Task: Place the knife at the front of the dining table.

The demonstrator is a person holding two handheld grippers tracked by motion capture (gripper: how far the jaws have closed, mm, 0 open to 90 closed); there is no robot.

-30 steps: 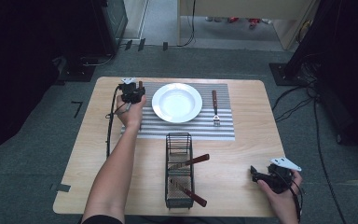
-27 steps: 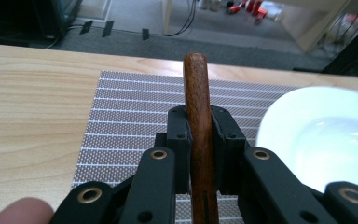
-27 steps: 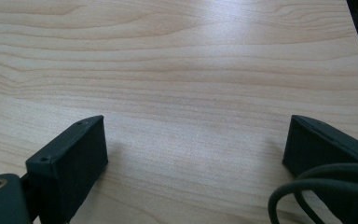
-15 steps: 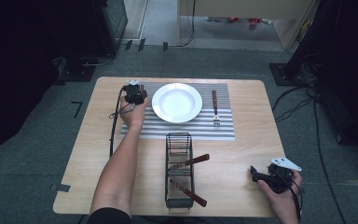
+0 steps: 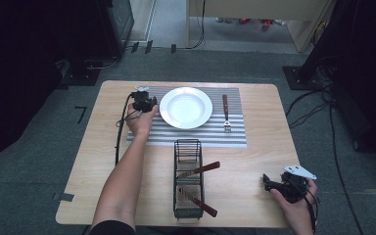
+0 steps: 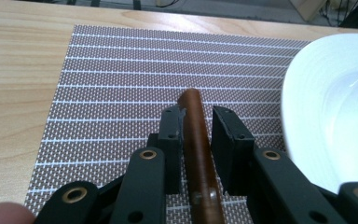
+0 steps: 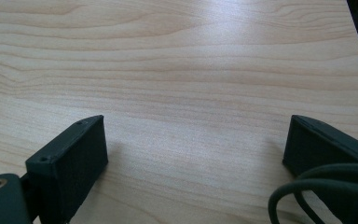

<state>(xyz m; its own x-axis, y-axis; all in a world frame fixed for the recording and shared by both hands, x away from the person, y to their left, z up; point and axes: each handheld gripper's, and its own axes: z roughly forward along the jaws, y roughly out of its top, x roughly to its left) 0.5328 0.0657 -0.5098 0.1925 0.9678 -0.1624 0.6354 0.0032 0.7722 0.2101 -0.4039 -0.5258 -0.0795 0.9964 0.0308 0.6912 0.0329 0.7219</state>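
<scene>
Jaws of left gripper (image 6: 191, 140) just opening, brown handle (image 6: 198, 154) loose between them, its blade end cut off.

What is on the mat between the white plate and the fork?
Nothing: in the high view, bare striped placemat separates the white plate from the fork.

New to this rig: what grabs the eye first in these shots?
Probably the white plate on the striped placemat, with a brown-handled fork laid to its right. At the plate's left edge, the left gripper has a brown utensil handle between its jaws over the mat; the jaws have just been opening, with a gap on one side. Nearer the person, a black wire caddy holds two more brown-handled utensils.
</scene>
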